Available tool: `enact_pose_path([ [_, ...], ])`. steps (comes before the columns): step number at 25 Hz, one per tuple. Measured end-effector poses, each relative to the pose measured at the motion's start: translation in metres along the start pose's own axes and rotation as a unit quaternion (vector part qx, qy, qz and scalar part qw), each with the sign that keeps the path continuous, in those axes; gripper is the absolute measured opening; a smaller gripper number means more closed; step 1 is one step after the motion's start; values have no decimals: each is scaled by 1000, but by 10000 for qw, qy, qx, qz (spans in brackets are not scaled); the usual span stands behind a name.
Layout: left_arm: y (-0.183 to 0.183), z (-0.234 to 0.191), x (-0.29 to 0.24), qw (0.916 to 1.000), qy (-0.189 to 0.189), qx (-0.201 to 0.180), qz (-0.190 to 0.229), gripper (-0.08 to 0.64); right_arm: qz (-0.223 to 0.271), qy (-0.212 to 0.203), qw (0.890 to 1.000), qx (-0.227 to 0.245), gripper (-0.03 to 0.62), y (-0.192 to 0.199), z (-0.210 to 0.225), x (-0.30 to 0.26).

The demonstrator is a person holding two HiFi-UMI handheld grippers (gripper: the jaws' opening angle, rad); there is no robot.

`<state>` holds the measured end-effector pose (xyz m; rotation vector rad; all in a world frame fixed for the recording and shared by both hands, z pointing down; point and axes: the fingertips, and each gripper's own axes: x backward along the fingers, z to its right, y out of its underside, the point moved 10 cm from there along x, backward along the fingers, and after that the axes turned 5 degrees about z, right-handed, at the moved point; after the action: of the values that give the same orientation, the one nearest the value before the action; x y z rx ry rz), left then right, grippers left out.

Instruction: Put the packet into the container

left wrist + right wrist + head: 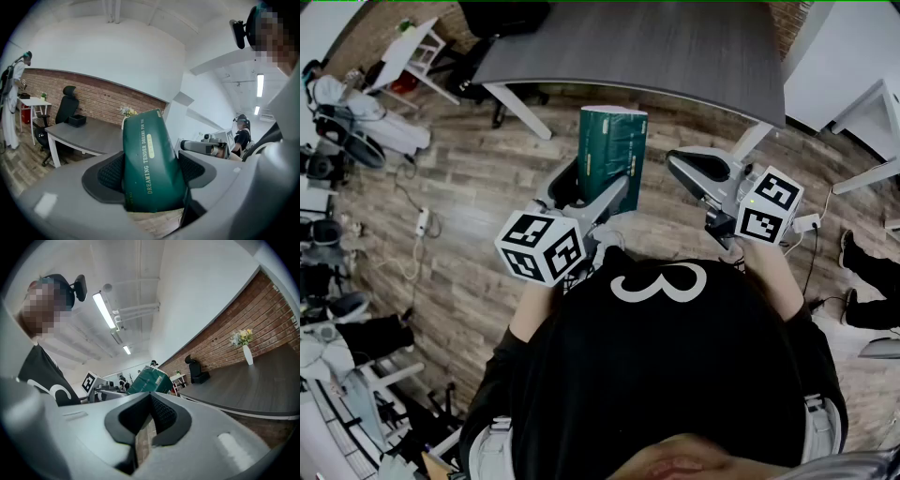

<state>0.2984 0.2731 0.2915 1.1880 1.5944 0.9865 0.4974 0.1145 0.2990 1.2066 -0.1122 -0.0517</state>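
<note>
A wooden floor [459, 187] filled the head view, with a long grey table [675, 47] across the 12 o'clock edge and a brick wall [93, 98] behind it in the left gripper view. The person's black shirt [675, 375] took up the 6 o'clock half of the head view. A black office chair [69, 103] stood at the table's far end, toward 10 o'clock in the left gripper view. The green packet [612, 145] stood upright in the air just toward 12 o'clock from the centre of the head view, above the floor and short of the table. The left gripper [598, 187] reached in from 7 o'clock and was clenched on the packet's lower end, both pads pressing its sides. The right gripper [686, 167], at 2 o'clock from the centre and just beside the packet without touching it, had its jaws closed together on nothing. A small white vase of flowers [246, 350] stood on the table.
</note>
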Motion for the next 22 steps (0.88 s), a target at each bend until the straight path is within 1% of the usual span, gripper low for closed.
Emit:
enact_pose_path([
  [5,5,-13,-6,10000,23,70,-45,377,-35,28,9999,-100,-2,9,8,-9],
  [11,5,-43,-12,9997,30,188,-144,377,-68,93,9993,-346,-2,17,21,-33],
  [18,-4,-103,-18,9989,-4,361,-287,377,-136,133,9976,-660,0,26,43,-89],
  [22,-10,-146,-18,9983,-59,467,-338,377,-255,106,9965,-795,0,31,56,-133],
])
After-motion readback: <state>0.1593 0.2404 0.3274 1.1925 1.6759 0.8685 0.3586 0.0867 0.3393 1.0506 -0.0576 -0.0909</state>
